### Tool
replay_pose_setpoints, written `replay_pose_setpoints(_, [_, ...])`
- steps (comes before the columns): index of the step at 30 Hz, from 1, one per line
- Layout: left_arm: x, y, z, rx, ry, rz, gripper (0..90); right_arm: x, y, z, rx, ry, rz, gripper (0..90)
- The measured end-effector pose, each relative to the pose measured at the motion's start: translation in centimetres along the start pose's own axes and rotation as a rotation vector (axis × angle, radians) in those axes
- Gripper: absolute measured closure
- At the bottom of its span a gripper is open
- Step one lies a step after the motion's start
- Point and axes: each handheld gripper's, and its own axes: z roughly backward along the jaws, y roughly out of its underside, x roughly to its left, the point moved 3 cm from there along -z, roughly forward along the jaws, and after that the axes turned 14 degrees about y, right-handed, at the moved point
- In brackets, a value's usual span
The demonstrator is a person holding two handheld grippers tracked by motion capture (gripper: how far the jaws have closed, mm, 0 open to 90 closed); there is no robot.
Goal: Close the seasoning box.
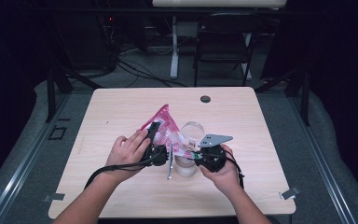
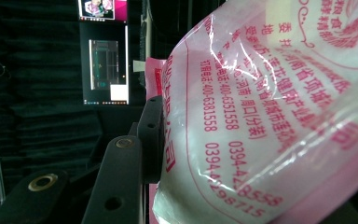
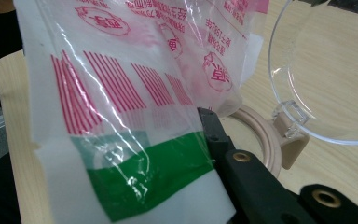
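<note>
Both tongs, left [image 1: 154, 133] and right [image 1: 193, 156], clamp the crinkly pink-printed clear plastic bag [image 1: 165, 123] just above the beige-rimmed clear-lidded round jar [image 1: 186, 165] mid-desk [image 1: 121, 107]; best tilt slowly, keeping the bag's mouth over the jar's opening.

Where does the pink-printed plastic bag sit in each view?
High view: pink-printed plastic bag at table centre, between both grippers.
Left gripper view: bag across the right side, beside the black jaw.
Right gripper view: bag left and centre.
Shared landmark: the clear lidded container.
</note>
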Motion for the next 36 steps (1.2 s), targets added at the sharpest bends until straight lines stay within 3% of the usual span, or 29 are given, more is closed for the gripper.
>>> replay_pose_setpoints(1, [0.02, -0.04, 0.12, 0.018, 0.006, -0.002, 63.6, -0.02, 0.01, 0.02, 0.000, -0.001, -0.001, 90.0])
replay_pose_setpoints(10, [0.12, -0.11, 0.07, 0.010, 0.008, -0.022, 62.9, -0.05, 0.05, 0.08, 0.003, -0.002, 0.002, 90.0])
replay_pose_setpoints(11, [0.13, -0.13, 0.16, 0.026, 0.016, -0.023, 62.8, -0.05, 0.05, 0.08, 0.003, -0.001, 0.001, 90.0])
replay_pose_setpoints(24, [0.38, -0.34, 0.38, 0.027, 0.001, -0.063, 61.8, -0.03, 0.15, 0.01, 0.015, -0.002, 0.006, 90.0])
replay_pose_setpoints(33, [0.10, 0.02, 0.28, 0.033, 0.028, -0.070, 62.3, 0.12, 0.30, -0.27, 0.031, -0.001, 0.016, 90.0])
replay_pose_setpoints(34, [0.02, 0.10, 0.07, 0.014, 0.018, -0.071, 62.2, 0.16, 0.31, -0.31, 0.032, -0.002, 0.015, 90.0])
replay_pose_setpoints(36, [-0.02, 0.13, 0.21, 0.036, 0.035, -0.069, 62.0, 0.17, 0.34, -0.36, 0.036, -0.005, 0.018, 90.0])
